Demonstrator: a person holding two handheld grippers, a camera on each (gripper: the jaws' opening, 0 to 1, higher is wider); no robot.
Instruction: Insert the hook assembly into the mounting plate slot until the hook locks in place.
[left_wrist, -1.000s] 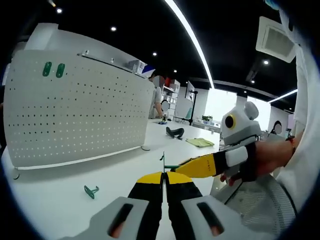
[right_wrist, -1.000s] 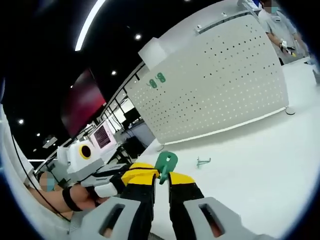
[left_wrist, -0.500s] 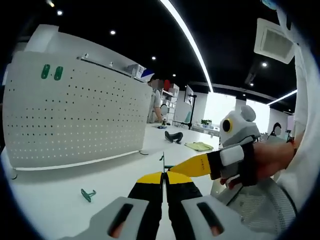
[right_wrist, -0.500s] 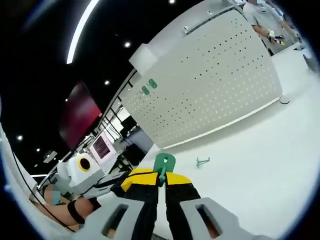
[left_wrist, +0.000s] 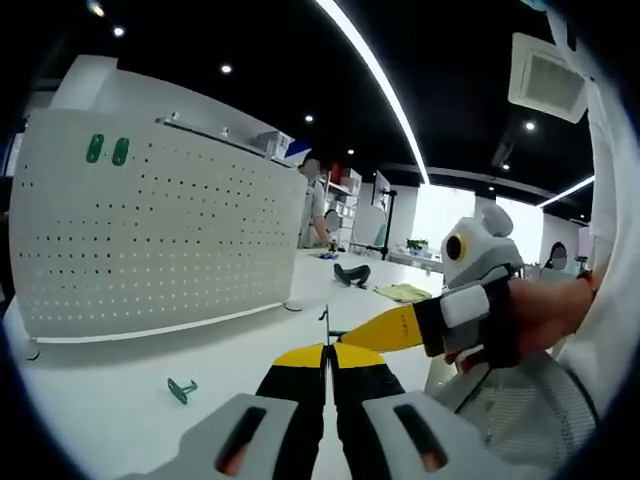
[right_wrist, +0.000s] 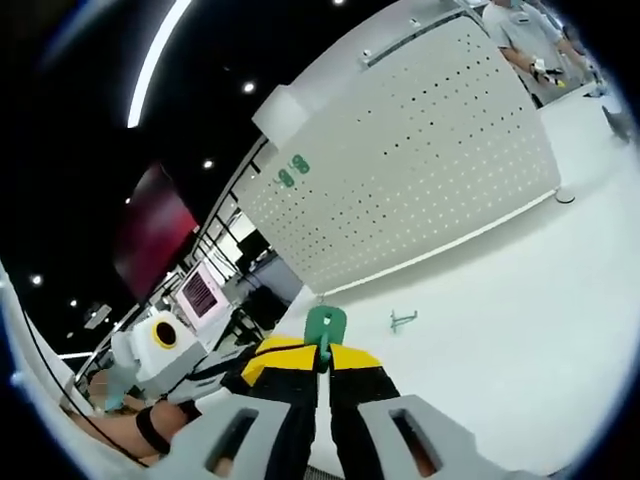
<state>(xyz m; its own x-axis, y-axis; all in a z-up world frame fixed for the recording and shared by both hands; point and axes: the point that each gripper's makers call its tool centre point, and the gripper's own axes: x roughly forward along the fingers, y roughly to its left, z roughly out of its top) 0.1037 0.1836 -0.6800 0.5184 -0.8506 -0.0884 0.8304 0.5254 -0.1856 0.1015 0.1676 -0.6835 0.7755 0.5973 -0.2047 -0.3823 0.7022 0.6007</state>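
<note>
Hook assembly (right_wrist: 325, 325) is pinched in the right tool (right_wrist: 322, 362), raised for insertion; left tool (left_wrist: 327, 362) is pressed together on its thin hook.

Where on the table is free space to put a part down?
The white table is bare between the pegboard foot and the loose green hook, and further right. It is crowded near the two grippers, left and right, which meet there.

The green plate (right_wrist: 325, 327) has its lower part hidden between the right gripper (right_wrist: 320, 365) tips. Beside the pegboard (left_wrist: 150, 240), the loose green hook (left_wrist: 181, 389) on the table (left_wrist: 120, 400) is too small to make out.
</note>
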